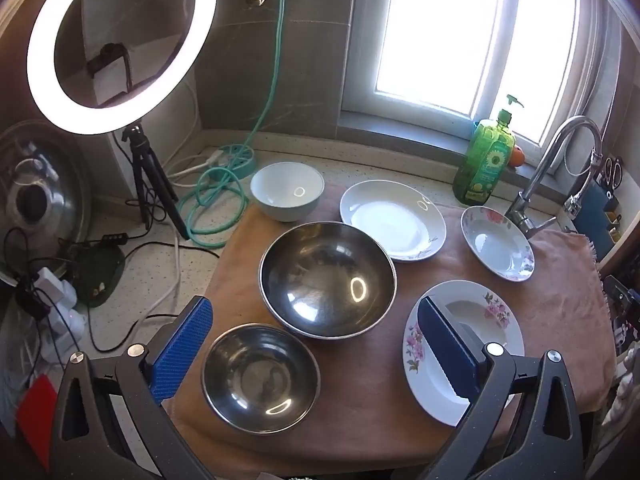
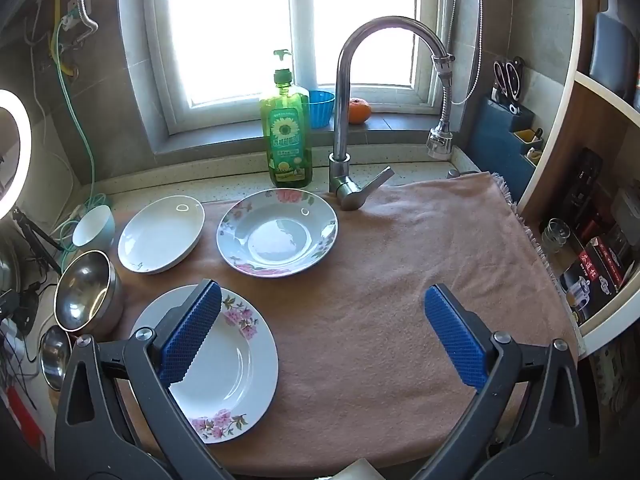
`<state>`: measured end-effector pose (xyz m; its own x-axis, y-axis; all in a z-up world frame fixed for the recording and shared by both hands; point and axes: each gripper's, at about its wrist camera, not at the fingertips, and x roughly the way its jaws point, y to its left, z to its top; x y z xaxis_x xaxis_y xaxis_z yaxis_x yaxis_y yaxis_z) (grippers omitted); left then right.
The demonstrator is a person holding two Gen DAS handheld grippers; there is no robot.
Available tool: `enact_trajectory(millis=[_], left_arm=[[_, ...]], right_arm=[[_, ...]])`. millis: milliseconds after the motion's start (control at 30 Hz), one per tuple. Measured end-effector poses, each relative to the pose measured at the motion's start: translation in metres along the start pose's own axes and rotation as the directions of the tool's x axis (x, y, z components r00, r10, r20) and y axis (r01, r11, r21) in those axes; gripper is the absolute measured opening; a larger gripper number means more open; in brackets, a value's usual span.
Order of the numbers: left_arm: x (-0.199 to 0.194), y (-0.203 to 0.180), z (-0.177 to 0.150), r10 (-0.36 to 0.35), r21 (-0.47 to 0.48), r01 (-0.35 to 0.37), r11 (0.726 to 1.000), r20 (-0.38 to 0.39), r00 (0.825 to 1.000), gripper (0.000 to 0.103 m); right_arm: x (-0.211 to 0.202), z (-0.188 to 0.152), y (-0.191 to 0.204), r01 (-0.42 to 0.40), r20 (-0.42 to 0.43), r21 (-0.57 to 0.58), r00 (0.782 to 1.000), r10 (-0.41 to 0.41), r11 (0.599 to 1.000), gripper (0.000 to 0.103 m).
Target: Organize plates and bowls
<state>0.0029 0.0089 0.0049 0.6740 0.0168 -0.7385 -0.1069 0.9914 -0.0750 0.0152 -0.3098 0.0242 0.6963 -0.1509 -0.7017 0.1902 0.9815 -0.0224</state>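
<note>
Done: nothing stacked yet.
Left: three plates [image 2: 276, 232], three bowls [image 1: 327, 278] lie apart on the bench [image 2: 400, 264].
Left tool [image 1: 316, 348]: wide open, empty.
Right tool [image 2: 324, 336]: wide open, empty.

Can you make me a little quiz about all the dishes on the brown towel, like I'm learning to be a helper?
1. How many shiny steel bowls sit on the brown towel?
2. True or false: the small white ceramic bowl is stacked inside the large round steel bowl.
3. Which is nearest the curved chrome tap? A) the small steel bowl B) the deep plate with a pink rose rim C) the plain white plate

Key
1. Two.
2. False; it stands apart, behind the large one.
3. B.

Bonus: the left gripper and the right gripper are both open, holding nothing.
</note>
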Motion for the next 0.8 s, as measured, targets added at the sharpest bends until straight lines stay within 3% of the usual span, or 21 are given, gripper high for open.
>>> enact_trajectory(millis=[800], left_arm=[[-0.016,-0.001,-0.007,-0.007,0.002,0.007,1.000,0.029,1.000,0.102]], right_arm=[[-0.006,0.007,0.014,0.006,-0.007,0.004,1.000,-0.006,1.000,0.103]])
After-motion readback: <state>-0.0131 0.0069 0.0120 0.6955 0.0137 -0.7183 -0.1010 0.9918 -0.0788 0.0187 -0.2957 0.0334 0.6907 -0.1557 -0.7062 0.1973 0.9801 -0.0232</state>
